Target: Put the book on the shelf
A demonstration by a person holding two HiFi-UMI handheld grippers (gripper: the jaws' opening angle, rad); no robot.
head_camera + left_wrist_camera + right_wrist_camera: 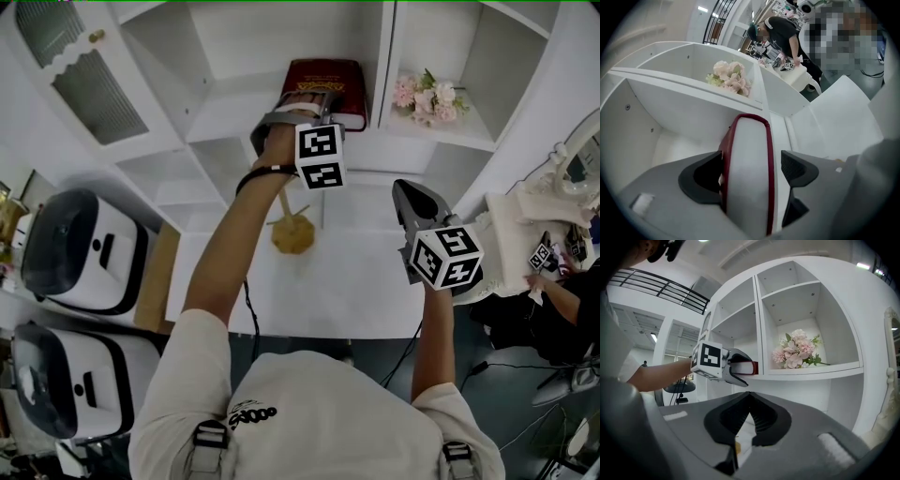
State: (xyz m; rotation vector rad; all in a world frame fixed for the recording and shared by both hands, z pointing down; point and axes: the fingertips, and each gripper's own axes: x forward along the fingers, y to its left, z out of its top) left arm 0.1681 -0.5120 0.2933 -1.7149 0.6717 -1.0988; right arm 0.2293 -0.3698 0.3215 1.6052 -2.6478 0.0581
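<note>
Left arm (230, 244) is extended up to the shelf (234, 112); left gripper (752, 171) is spread around the red book (326, 82), one pad clear. Right gripper (750, 404) is held lower, closed and empty.

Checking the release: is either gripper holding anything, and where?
Nothing held. The left gripper, open, straddles the book at its page edge, one pad clear; the right gripper is shut, empty.

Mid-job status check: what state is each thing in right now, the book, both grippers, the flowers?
book: closed, lying flat on the shelf, cover up.
left gripper: open, a jaw on either side of the book, right pad clear of it.
right gripper: shut, empty, held back from the shelf.
flowers: sitting in the compartment to the right of the book.
</note>
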